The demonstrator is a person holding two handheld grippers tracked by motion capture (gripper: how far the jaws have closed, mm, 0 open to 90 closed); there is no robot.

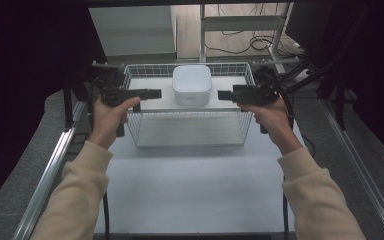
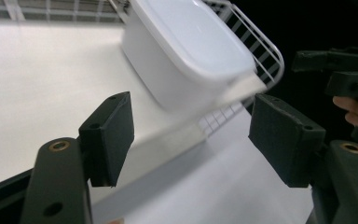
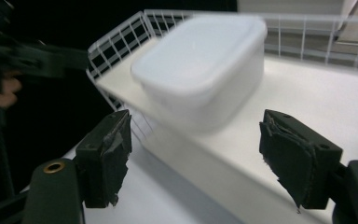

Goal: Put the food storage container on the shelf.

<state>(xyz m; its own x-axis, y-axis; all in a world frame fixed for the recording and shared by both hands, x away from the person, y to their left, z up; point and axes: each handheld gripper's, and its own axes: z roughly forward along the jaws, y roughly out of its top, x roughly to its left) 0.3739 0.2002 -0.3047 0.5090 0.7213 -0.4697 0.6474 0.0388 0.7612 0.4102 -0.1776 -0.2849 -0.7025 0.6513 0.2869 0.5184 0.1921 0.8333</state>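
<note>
A white lidded plastic container (image 1: 192, 85) stands on a white shelf inside a white wire basket (image 1: 190, 128) at the far middle of the table. My left gripper (image 1: 155, 93) is held level to the container's left, pointing at it, jaws open and empty. My right gripper (image 1: 223, 95) mirrors it on the right side, also open and empty. In the left gripper view the container (image 2: 191, 51) lies a little beyond my left gripper (image 2: 191, 135), with the basket wire (image 2: 261, 51) behind. In the right gripper view the container (image 3: 200, 70) sits past my right gripper (image 3: 196, 158).
The white tabletop (image 1: 195, 185) stretches between the basket and the near edge. Metal rails (image 1: 50, 170) run along both sides over grey matting. Dark curtains flank the table, and cables (image 1: 260, 42) lie on the floor behind it.
</note>
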